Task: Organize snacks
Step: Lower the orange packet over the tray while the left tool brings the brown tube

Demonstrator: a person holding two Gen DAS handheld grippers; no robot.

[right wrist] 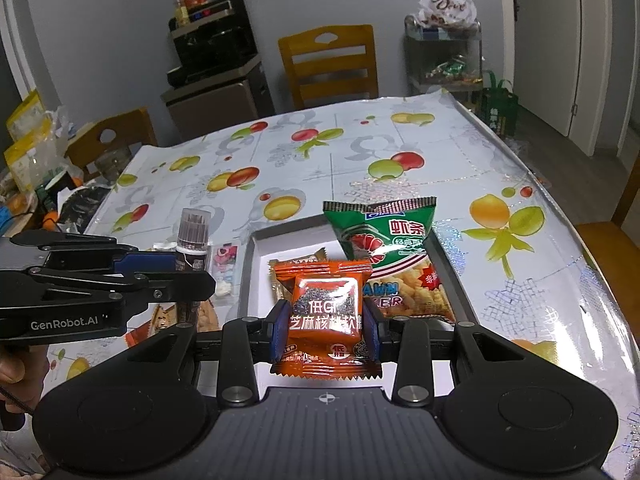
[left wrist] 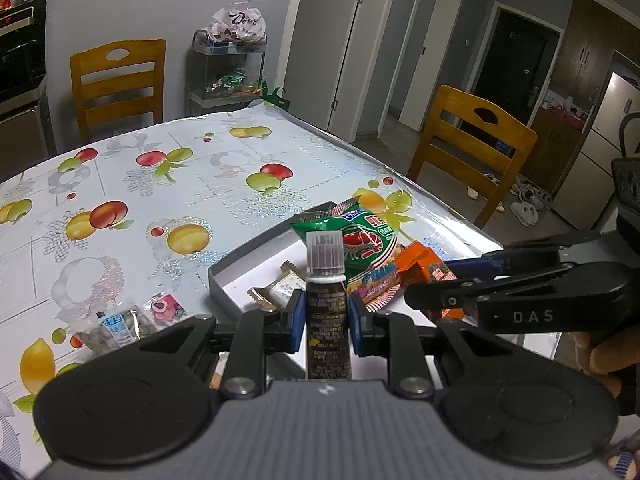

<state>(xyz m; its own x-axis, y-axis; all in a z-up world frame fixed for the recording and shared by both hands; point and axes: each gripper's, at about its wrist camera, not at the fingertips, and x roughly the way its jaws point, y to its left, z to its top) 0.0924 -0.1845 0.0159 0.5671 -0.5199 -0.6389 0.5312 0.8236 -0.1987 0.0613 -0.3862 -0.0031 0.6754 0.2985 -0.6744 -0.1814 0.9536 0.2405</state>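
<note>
Left wrist view: left tongs pinch an upright dark tube with clear cap, just short of the grey tray. Right tongs pinch an orange sesame-walnut candy packet above the tray's near end; a green prawn-cracker bag lies inside. Step, as judged: loading the tray. Next: lower each, spread tongs.
</note>
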